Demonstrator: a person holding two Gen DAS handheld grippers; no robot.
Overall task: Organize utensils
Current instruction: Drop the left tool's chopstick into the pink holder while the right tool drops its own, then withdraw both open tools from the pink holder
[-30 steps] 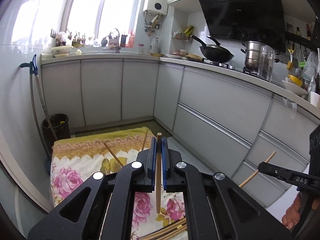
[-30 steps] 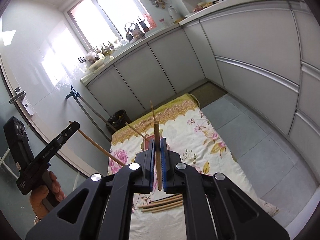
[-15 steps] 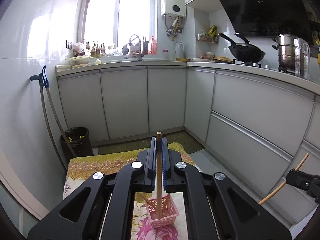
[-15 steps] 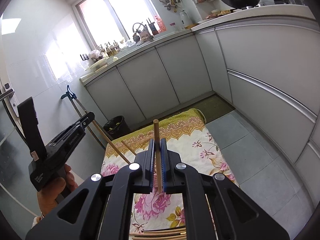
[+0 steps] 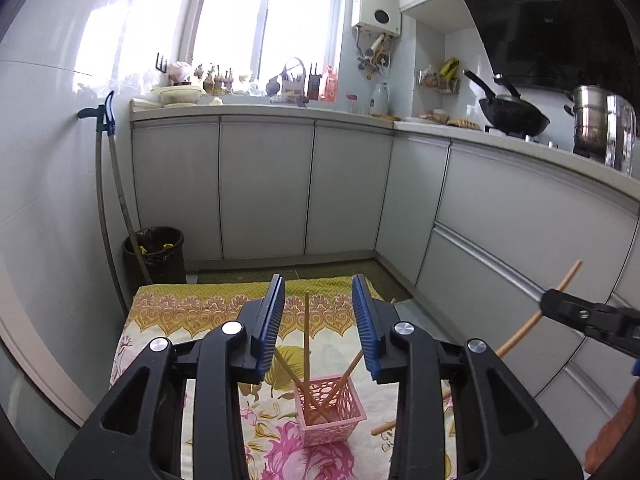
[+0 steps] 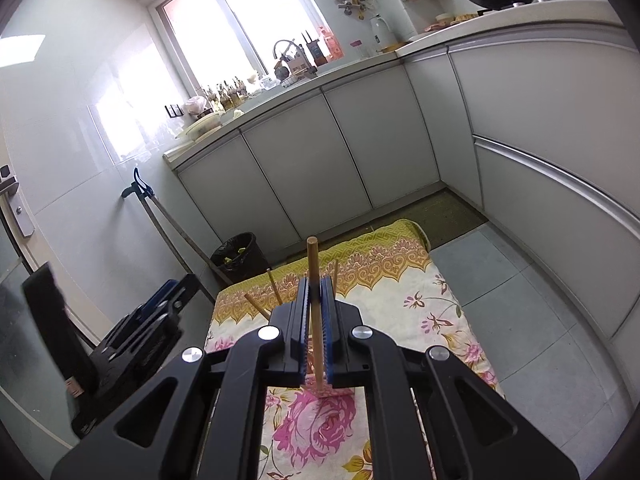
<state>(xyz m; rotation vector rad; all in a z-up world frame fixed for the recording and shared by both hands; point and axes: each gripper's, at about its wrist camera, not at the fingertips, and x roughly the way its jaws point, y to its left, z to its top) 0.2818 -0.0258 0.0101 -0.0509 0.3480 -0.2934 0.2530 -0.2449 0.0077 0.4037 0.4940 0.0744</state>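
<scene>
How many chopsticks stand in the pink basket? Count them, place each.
3 in the pink basket: upright chopstick at centre, left-leaning chopstick, right-leaning chopstick. The left gripper may hide others.

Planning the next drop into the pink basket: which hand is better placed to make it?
Right. The right tool is shut on a chopstick above the pink basket. The left tool has just been opening, nothing gripped; its chopstick stands in the basket.

A home kitchen: wok (image 5: 513, 117) on stove, cabinets (image 5: 266, 186), water heater (image 5: 376, 4).
</scene>
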